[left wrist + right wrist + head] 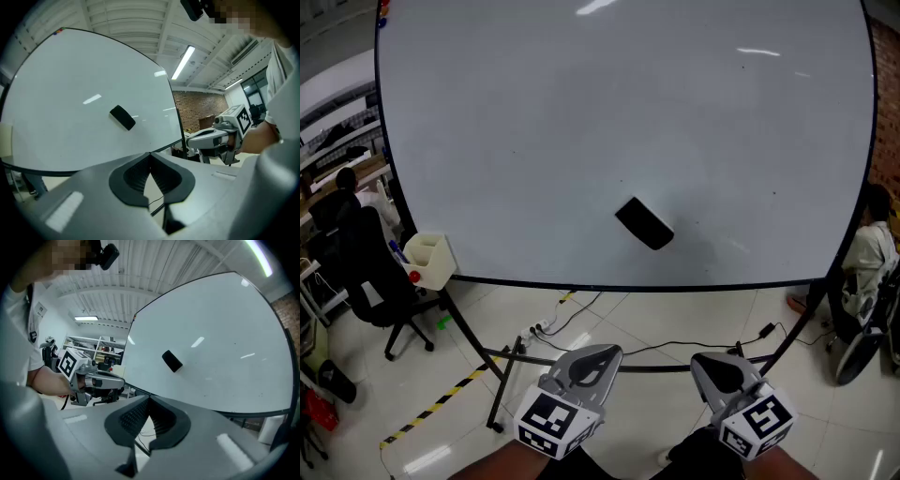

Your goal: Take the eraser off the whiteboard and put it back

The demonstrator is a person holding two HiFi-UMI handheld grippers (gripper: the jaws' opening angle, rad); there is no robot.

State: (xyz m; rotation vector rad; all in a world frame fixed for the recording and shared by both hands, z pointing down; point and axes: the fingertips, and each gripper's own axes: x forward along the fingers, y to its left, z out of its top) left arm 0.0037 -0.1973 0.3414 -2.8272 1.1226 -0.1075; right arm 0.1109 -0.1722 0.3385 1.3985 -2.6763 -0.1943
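While the eraser (644,223) sits stuck to the whiteboard (534,131), tilted, low on the board and a little right of its middle, both tongs are held well short of it. Left tongs (150,157) are closed, their ribbed pads meeting at the tips with nothing between them. Right tongs (149,401) are closed the same way and also empty. Seen from the head view, the two sit side by side near the bottom edge, apart from each other, both pointing toward the board over the tiled floor (675,319). Cables (581,314) trail on the floor under the board's black stand (502,375). A white box (431,260) hangs at the board's lower left edge, with a black chair (375,281) just left of it.
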